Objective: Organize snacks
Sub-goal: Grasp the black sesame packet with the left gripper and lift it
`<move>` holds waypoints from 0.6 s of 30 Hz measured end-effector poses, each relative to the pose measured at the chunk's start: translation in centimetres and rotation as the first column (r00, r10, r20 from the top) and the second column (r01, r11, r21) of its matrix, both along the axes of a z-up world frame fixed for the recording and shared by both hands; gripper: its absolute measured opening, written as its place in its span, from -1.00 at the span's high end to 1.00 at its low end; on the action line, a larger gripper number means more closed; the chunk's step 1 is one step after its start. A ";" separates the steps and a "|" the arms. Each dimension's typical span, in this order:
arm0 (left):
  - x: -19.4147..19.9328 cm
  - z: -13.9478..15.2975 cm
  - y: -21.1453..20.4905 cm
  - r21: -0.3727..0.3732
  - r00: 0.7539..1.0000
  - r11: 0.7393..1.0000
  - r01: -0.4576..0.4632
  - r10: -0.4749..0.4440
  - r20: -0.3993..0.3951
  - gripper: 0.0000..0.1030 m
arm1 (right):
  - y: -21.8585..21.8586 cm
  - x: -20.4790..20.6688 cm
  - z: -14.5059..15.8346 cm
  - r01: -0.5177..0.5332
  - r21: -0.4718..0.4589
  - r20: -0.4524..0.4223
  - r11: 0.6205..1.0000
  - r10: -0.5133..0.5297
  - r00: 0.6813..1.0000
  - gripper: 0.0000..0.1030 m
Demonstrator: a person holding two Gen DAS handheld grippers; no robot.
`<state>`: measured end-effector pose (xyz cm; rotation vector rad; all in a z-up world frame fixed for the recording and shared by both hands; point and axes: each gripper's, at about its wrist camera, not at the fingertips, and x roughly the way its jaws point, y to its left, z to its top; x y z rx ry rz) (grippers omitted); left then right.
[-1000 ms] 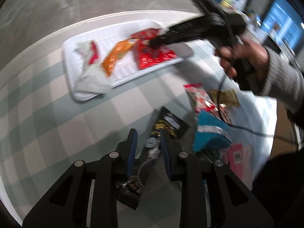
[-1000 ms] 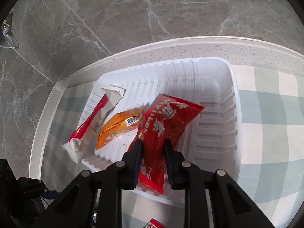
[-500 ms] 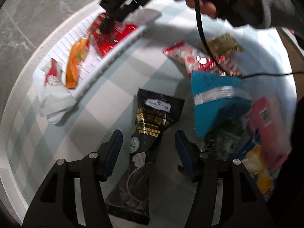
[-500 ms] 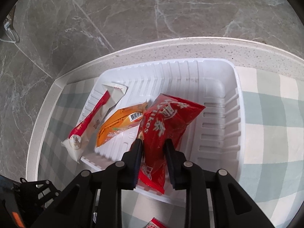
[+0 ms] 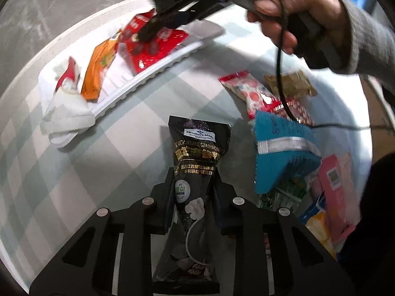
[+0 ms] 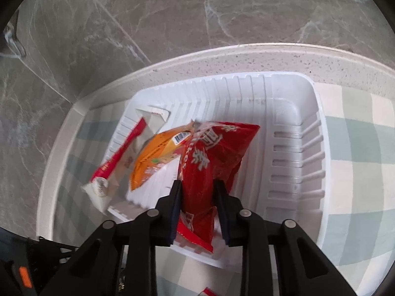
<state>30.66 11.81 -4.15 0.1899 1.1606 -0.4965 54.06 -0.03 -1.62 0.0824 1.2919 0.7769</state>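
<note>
A black sesame-powder packet [image 5: 197, 148] lies lengthwise on the checked cloth, and my left gripper [image 5: 195, 180] is shut on its lower half. At the table's far edge stands a white ribbed tray [image 6: 296, 113]. It holds a red snack packet [image 6: 214, 153], an orange packet [image 6: 158, 153] and a white-and-red packet [image 6: 116, 165]. My right gripper [image 6: 197, 187] reaches down into the tray, its jaws closing with the red packet pinched between the pads. The left wrist view shows that gripper [image 5: 145, 33] over the tray [image 5: 148, 74], held by a person's hand [image 5: 296, 7].
Loose snacks lie right of the black packet: a teal packet [image 5: 279, 148], a strawberry-print packet [image 5: 249, 93], a brown-gold packet [image 5: 291, 86] and a pink packet [image 5: 333, 185]. A black cable [image 5: 281, 74] hangs across them. Grey marble floor [image 6: 172, 24] lies beyond the table rim.
My left gripper sank toward the black packet, opened wide around it, then shut on it. My right gripper stayed in the tray on the red packet.
</note>
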 end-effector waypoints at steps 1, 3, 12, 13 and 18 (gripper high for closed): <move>0.1 0.1 0.3 -0.015 1.000 1.000 -0.017 0.017 -0.002 0.55 | -0.3 0.1 0.0 0.006 0.018 -0.011 1.000 -0.006 1.000 0.50; 0.3 0.3 1.0 -0.050 0.999 0.998 -0.047 0.046 -0.017 0.55 | -0.8 0.1 0.1 0.017 0.042 -0.030 0.999 -0.016 0.999 0.51; 1.3 3.2 5.4 -0.252 0.981 0.948 -0.194 0.187 -0.052 0.55 | -3.2 0.1 0.0 0.107 0.163 -0.124 0.981 -0.087 0.988 0.55; 1.7 3.7 6.0 -0.280 0.978 0.938 -0.207 0.200 -0.055 0.55 | -3.5 0.1 0.1 0.114 0.173 -0.131 0.978 -0.092 0.987 0.55; 3.7 5.3 7.8 -0.371 0.964 0.891 -0.261 0.257 -0.060 0.55 | -4.7 0.2 0.6 0.149 0.213 -0.163 0.966 -0.115 0.980 0.58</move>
